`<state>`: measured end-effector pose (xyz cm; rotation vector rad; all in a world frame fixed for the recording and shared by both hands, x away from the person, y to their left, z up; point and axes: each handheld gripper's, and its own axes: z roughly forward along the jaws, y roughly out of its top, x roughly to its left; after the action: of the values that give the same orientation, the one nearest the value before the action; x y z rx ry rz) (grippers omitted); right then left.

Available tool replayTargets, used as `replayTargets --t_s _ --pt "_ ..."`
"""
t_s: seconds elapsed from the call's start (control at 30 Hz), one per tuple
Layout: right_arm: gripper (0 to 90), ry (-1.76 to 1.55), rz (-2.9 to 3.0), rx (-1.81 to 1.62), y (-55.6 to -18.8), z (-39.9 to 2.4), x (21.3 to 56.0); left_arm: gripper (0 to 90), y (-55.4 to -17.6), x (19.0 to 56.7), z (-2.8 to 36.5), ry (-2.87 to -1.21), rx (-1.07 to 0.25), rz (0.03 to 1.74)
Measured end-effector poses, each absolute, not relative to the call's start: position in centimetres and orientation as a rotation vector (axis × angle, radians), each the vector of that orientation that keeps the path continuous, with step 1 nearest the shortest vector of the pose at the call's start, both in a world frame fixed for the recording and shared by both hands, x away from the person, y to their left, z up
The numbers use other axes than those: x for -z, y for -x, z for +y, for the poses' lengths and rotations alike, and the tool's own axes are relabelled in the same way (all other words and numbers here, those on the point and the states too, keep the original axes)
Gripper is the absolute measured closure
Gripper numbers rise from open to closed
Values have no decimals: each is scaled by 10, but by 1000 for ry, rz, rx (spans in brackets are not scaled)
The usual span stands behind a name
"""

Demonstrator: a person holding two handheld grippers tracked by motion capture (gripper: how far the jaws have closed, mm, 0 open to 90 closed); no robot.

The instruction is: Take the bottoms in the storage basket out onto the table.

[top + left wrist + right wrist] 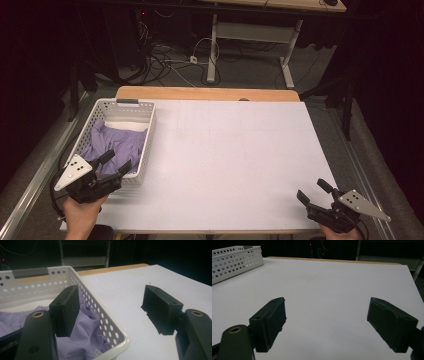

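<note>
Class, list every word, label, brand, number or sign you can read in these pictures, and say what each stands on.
None: no readable text stands on the white perforated basket, the purple cloth, the white table top, the left gripper or the right gripper.

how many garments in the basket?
1 visible: a lilac garment crumpled in the white perforated basket at the table's left edge, with white fabric showing at the far end beneath it. More may be hidden underneath.
</note>
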<state>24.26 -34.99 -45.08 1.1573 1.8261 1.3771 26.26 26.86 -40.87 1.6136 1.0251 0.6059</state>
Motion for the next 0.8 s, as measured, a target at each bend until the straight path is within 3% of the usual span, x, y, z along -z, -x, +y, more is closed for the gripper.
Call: replayTargets --t_s 0.8 --pt "162 -1156 1829 -1387 -243 -350 451 294 -283 401 254 -1628 -589 1004"
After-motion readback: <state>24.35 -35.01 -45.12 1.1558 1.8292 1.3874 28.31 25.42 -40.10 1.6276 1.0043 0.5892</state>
